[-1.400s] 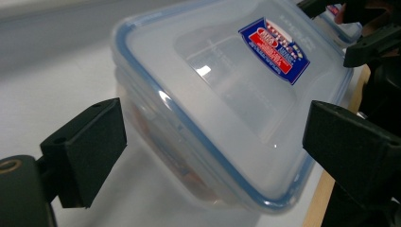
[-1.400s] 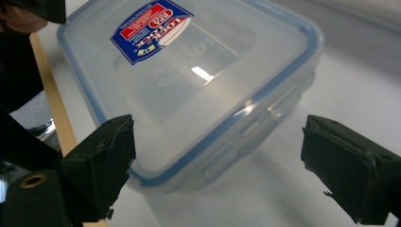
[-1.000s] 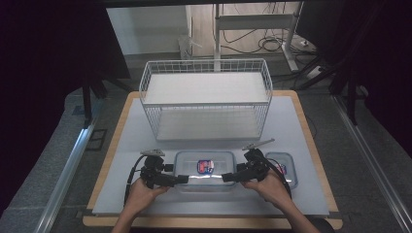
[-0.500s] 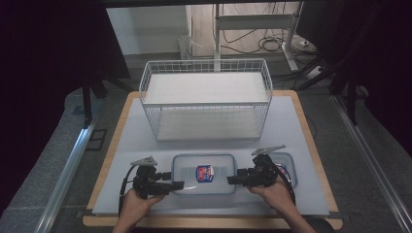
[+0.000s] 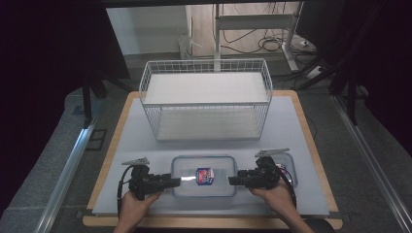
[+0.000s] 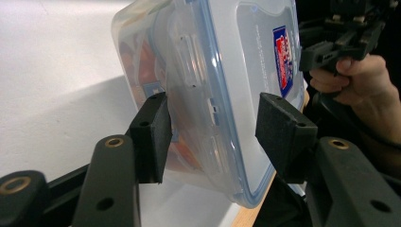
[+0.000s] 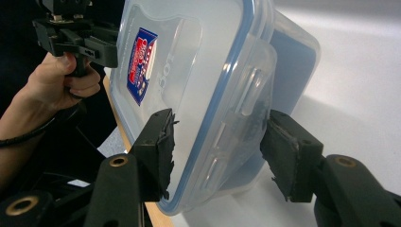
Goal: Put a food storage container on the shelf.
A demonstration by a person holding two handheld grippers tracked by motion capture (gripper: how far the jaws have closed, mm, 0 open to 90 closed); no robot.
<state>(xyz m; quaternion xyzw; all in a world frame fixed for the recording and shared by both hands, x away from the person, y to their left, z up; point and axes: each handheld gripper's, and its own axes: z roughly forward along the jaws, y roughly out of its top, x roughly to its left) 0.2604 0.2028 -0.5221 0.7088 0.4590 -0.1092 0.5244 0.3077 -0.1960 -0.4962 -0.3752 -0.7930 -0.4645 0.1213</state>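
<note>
A clear plastic container (image 5: 204,167) with a blue-rimmed lid and a red-and-blue label lies near the table's front edge. My left gripper (image 5: 176,181) has its left end between its jaws, my right gripper (image 5: 233,180) its right end. In the left gripper view the pads (image 6: 151,137) bracket the latch end of the container (image 6: 213,56). In the right gripper view the pads (image 7: 158,146) sit against lid and base of the container (image 7: 189,56). Both pairs of jaws have just been closing with the container between them.
A white wire basket (image 5: 206,97) with two shelves stands behind the container. A smaller blue-lidded container (image 5: 287,162) sits beside my right hand. The white mat (image 5: 301,126) covers a wooden table, whose front edge (image 5: 209,222) is just below my hands.
Both pairs of jaws have narrowed onto the container's ends. Both hands have shifted slightly towards the front edge.
</note>
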